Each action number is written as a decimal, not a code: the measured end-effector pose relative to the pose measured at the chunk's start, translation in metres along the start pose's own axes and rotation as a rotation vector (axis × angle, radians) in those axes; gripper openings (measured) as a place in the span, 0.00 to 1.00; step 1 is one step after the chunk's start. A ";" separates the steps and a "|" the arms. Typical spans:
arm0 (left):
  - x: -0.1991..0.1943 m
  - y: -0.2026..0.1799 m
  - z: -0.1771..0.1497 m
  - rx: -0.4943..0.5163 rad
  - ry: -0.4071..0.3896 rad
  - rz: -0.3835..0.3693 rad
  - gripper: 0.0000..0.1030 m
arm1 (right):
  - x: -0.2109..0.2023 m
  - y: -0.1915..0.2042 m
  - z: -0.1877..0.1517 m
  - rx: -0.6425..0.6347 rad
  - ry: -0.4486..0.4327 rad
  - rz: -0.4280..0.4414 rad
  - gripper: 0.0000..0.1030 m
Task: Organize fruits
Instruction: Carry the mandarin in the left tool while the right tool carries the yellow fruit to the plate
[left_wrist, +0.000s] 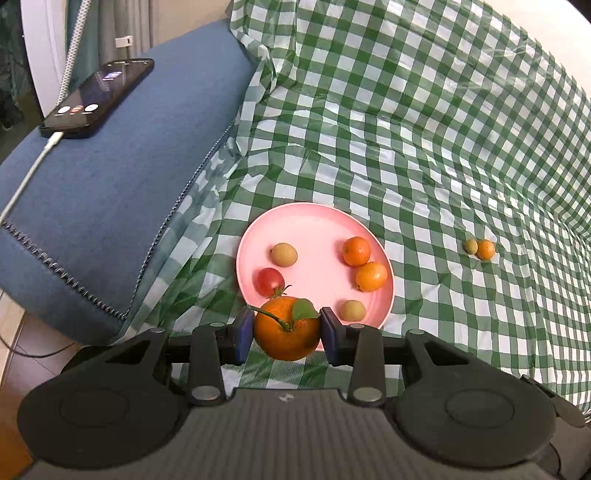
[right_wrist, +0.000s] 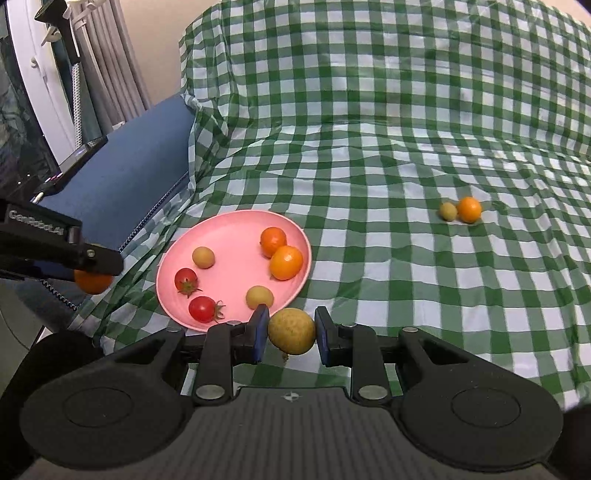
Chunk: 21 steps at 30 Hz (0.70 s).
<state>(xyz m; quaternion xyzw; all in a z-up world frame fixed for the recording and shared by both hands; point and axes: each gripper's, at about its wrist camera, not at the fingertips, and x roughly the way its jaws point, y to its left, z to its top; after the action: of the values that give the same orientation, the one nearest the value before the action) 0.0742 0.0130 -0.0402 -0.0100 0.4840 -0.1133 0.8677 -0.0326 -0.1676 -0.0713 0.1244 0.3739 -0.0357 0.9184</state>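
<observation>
The left gripper (left_wrist: 287, 329) is clamping a leafy orange (left_wrist: 287, 328) between its blue pads, holding it just at the near edge of the pink plate (left_wrist: 314, 221). The right gripper (right_wrist: 291, 334) is squeezing a yellowish round fruit (right_wrist: 291, 331), also hanging just off the plate's near rim.

The plate is lying on a green checked cloth (right_wrist: 369, 147). On the plate, two small oranges (right_wrist: 280, 253) are sitting touching each other at its right side, two cherry tomatoes (right_wrist: 194, 293) are lying at its left and near-left, and two pale yellow fruits (right_wrist: 259, 296) are resting apart, one toward the plate's left, one near its front edge.

Well to the right of the plate, a small orange (right_wrist: 469, 209) and a small greenish fruit (right_wrist: 448, 211) are lying touching on the cloth. To the left of the plate, a phone (left_wrist: 98, 96) is resting on a blue cushion (left_wrist: 110, 184).
</observation>
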 end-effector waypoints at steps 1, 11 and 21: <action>0.003 0.000 0.002 0.000 0.001 0.001 0.41 | 0.003 0.001 0.002 0.000 0.003 0.004 0.27; 0.043 -0.004 0.021 0.012 0.032 0.013 0.41 | 0.042 0.007 0.024 -0.007 0.020 0.027 0.27; 0.081 -0.007 0.035 0.040 0.064 0.039 0.41 | 0.083 0.016 0.038 -0.021 0.054 0.043 0.27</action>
<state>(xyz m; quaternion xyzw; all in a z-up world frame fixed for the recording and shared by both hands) 0.1433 -0.0136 -0.0892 0.0205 0.5091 -0.1062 0.8539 0.0550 -0.1599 -0.0998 0.1239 0.3961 -0.0087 0.9098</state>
